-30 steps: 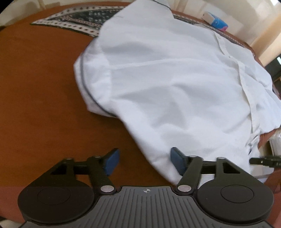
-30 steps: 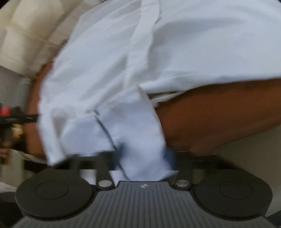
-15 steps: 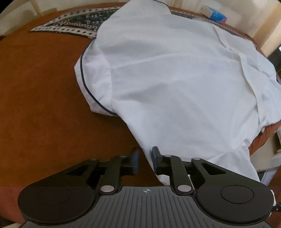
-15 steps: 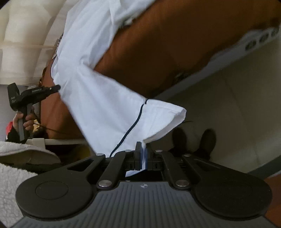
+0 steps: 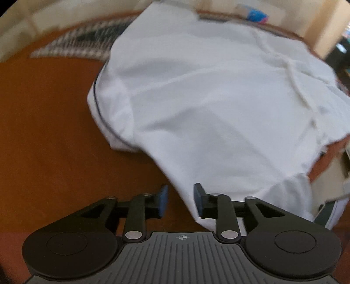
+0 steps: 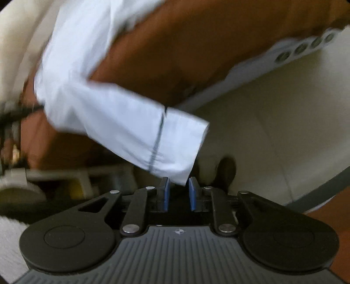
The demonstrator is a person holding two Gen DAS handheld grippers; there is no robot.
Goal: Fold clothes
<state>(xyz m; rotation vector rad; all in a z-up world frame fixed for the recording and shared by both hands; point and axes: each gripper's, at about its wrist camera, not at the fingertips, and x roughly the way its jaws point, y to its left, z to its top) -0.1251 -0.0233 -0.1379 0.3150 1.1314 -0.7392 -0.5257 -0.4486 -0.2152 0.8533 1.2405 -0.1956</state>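
Left tool spread at hem of white shirt, which lies flat, unfolded on tabletop. Right tool parted, sleeve cuff loose between pads, dangling off edge. Folding mostly remains.

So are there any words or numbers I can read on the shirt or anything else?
None can be read.
White shirt: plain, only a dark piping line, no words.
Blue packet at the table's far edge: too blurred to read.
Both grippers carry only a small round crosshair mark, no letters.
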